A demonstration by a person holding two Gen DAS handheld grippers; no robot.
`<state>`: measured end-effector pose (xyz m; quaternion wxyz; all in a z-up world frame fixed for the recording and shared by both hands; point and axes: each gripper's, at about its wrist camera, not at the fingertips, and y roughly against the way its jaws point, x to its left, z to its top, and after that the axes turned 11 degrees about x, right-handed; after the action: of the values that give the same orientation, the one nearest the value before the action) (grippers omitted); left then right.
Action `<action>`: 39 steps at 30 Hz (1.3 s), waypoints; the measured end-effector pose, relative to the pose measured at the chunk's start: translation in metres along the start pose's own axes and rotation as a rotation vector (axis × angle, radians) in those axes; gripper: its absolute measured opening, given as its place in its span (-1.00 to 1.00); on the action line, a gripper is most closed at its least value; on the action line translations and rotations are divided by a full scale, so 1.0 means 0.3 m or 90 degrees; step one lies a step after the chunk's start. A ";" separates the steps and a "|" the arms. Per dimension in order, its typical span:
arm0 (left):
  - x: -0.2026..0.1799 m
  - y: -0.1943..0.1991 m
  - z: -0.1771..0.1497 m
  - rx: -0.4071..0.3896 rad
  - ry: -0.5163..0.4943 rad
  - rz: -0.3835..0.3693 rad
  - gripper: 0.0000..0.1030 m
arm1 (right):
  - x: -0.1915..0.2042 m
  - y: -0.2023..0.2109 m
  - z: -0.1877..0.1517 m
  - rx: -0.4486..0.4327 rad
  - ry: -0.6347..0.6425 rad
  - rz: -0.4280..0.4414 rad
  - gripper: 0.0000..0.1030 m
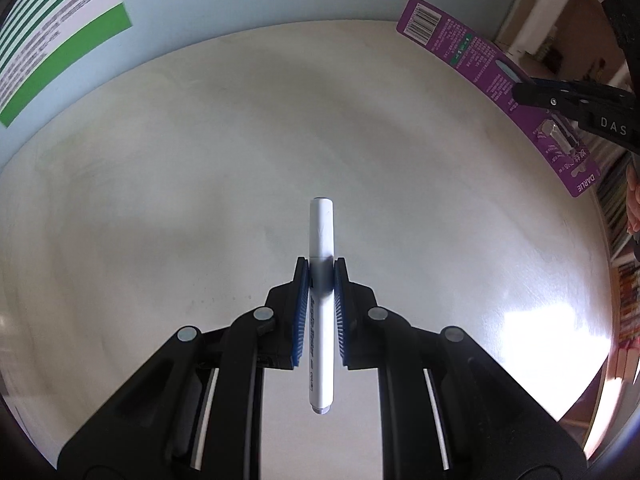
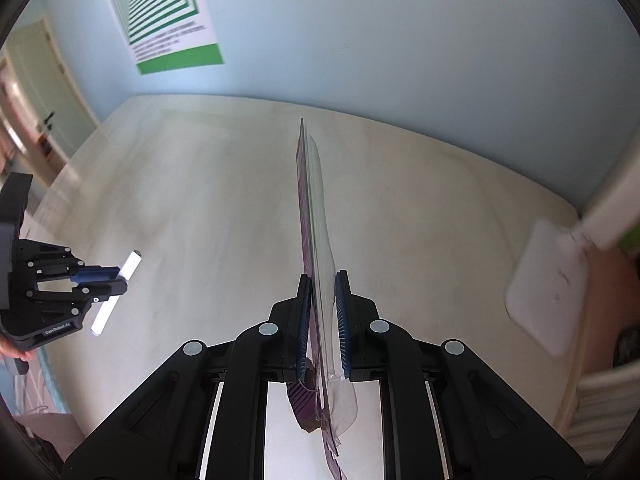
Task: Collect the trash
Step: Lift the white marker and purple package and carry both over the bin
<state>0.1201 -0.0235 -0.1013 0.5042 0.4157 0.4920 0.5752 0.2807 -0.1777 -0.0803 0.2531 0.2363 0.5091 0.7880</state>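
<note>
My left gripper (image 1: 321, 270) is shut on a white marker pen (image 1: 321, 232), which is gripped near its middle and lifted above the pale table (image 1: 200, 160). The right wrist view shows the same marker (image 2: 130, 266) and left gripper (image 2: 118, 282) at the far left. A purple toothbrush blister pack (image 2: 312, 208) is seen edge-on, and my right gripper (image 2: 323, 276) is shut on it, holding it off the table. In the left wrist view that pack (image 1: 480, 56) hangs at the upper right, pinched by the right gripper (image 1: 520, 92).
A green striped poster (image 2: 168, 20) hangs on the light blue wall behind the table. A white flat object (image 2: 548, 288) shows blurred at the table's right edge. A door (image 2: 48, 100) stands at the left, and shelves (image 1: 560, 12) appear at the far right.
</note>
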 end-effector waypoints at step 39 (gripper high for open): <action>-1.115 0.016 -1.257 0.103 -0.889 -0.127 -0.78 | 0.580 0.573 -2.150 -0.077 -0.799 -0.192 -0.74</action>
<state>-0.1995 -0.4099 -0.1549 0.7196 0.6764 0.1311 0.0871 -0.2852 -0.5674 -0.1405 0.6234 0.5633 0.2465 0.4829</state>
